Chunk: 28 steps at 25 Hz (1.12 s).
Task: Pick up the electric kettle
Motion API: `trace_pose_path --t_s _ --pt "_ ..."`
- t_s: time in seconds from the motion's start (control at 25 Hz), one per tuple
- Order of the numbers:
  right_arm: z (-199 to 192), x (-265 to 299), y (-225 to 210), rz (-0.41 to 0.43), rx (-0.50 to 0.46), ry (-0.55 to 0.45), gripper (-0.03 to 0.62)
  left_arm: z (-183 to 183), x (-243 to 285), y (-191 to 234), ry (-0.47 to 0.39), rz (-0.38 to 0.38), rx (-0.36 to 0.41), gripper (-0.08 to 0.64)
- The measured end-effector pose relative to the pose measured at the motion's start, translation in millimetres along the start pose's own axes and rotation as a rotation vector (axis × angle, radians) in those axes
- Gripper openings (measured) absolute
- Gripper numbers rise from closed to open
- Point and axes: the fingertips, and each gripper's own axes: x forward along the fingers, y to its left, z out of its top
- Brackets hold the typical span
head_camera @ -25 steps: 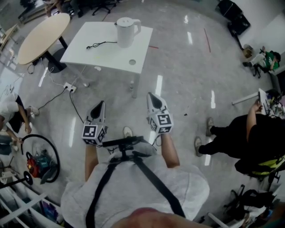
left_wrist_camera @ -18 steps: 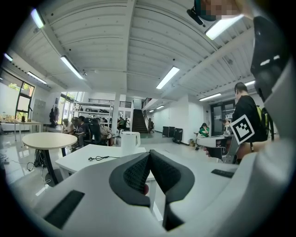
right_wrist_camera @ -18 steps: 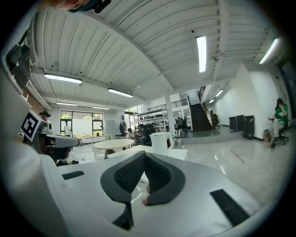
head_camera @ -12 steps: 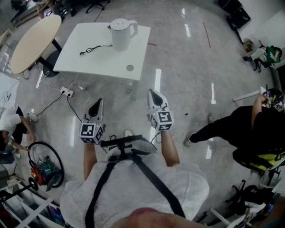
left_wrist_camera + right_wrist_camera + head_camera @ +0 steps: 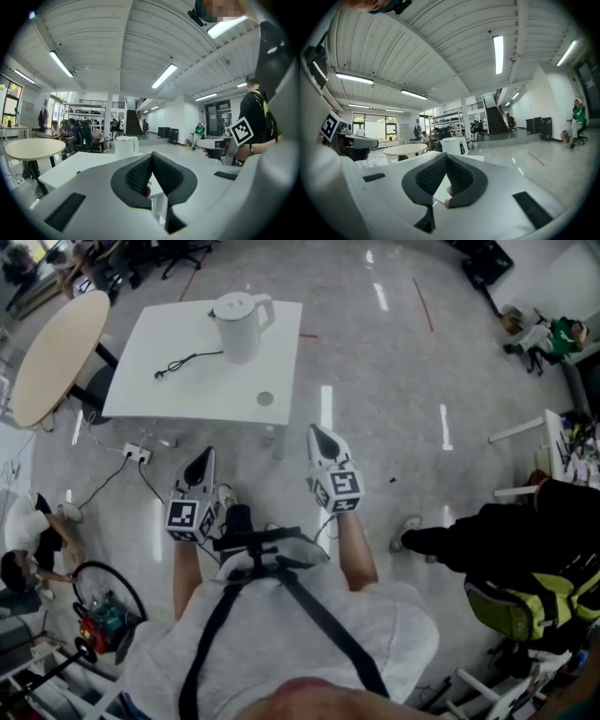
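Ground between you and the electric kettle (image 5: 239, 326) had shrunk: over the last second the white table (image 5: 187, 390) drew nearer in the head view as you walked toward it, both grippers held out ahead. The left gripper (image 5: 203, 463) and right gripper (image 5: 321, 442) were each fully closed with nothing between the jaws, so the pickup had not begun (only the approach).

The kettle stood upright near the table's far edge, handle toward the right, well apart from both grippers. A black cord (image 5: 186, 362) lay just left of it; whether it joined the kettle could not be told. A power strip (image 5: 134, 453) lay on the floor by the table's near left corner. A person in dark clothes (image 5: 525, 540) was off to your right, and a round wooden table (image 5: 56, 352) stood to the left.
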Motion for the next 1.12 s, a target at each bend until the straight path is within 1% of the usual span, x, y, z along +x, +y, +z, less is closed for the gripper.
trace_pose_path --t_s 0.2,0.4,0.6,0.84,1.0,1.12 --pt "4 35 -2 -0.038 -0.003 -0.007 0.012 -4 33 25 0.012 -0.05 0.007 0.006" --pt "6 81 -3 -0.085 0.01 0.0 0.012 4 69 70 0.012 -0.083 0.018 0.006" --pt "11 117 -8 -0.119 0.013 0.004 0.012 11 105 102 0.014 -0.129 0.026 0.006" --pt "14 152 -20 -0.155 -0.008 0.006 0.012 17 142 122 0.018 -0.17 0.028 0.006" --pt "15 177 -27 -0.196 -0.017 0.007 0.012 13 167 136 0.025 -0.206 0.042 0.006" --pt "17 195 -31 -0.196 -0.025 0.004 0.012 11 186 145 0.037 -0.229 0.03 0.006"
